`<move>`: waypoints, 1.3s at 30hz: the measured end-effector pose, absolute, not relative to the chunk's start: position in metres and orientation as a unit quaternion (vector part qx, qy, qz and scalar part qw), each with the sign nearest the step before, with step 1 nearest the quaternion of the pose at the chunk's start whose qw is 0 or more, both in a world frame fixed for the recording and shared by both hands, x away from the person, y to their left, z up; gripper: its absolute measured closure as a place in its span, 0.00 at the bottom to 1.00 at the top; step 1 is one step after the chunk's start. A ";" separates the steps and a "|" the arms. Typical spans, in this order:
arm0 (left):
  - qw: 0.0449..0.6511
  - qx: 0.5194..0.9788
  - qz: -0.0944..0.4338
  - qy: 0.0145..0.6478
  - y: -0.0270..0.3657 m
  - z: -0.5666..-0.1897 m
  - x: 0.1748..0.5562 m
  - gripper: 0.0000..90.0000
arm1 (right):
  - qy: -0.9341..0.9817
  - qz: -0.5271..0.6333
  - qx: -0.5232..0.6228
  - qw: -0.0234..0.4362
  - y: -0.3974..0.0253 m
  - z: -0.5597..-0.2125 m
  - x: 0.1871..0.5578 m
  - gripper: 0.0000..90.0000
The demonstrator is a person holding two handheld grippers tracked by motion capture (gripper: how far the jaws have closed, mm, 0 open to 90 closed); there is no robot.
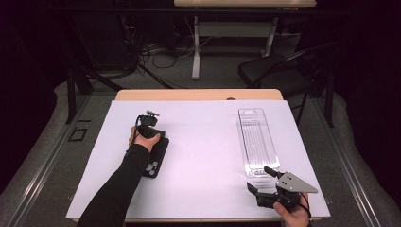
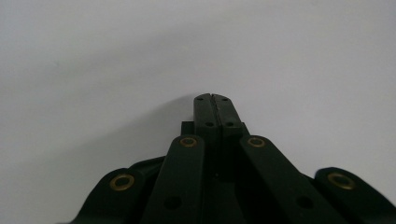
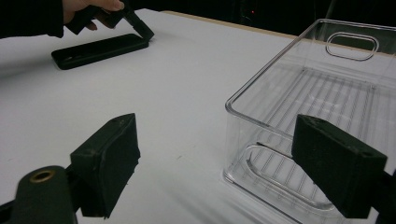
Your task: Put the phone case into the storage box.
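Left gripper point(image 1: 150, 124), jaws pressed together with nothing between them, sits at the far end of a black remote point(image 1: 155, 158) lying flat on the white table point(image 1: 203, 156); the hand point(image 1: 142, 137) and sleeve cover the remote's far end, so contact cannot be judged. Right gripper point(image 1: 261, 179), jaws spread wide and empty, hovers just beside the near end of a clear plastic bin point(image 1: 257, 142), not touching. The bin's far handle cutout point(image 3: 351, 45) is hard to make out against the dark background.

left tongs point(image 2: 215, 98) closed, right tongs point(image 3: 224, 163) apparently wide apart
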State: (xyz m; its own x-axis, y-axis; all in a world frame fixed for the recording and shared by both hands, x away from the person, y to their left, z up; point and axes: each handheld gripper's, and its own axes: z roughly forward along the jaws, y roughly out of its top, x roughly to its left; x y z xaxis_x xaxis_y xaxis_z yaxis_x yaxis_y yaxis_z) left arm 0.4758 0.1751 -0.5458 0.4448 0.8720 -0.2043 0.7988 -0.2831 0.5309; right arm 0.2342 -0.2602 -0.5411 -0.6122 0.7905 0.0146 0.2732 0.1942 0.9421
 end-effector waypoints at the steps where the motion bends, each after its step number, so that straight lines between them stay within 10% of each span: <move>1: 0.291 0.803 0.063 0.516 0.172 -0.546 0.472 1.00 | 0.732 0.520 0.365 0.248 -0.260 -0.541 0.234 0.16; 39: 0.294 0.822 0.044 0.486 0.178 -0.545 0.423 1.00 | 0.730 0.522 0.369 0.241 -0.260 -0.542 0.235 0.16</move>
State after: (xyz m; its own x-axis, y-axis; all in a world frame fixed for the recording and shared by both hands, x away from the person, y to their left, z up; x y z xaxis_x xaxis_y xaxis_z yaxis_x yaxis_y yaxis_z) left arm 0.4231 0.1783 -0.5453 0.5231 0.8252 -0.2129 0.7733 -0.3547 0.5255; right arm 0.2346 -0.2599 -0.5424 -0.6112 0.7907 0.0342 0.2878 0.1817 0.9403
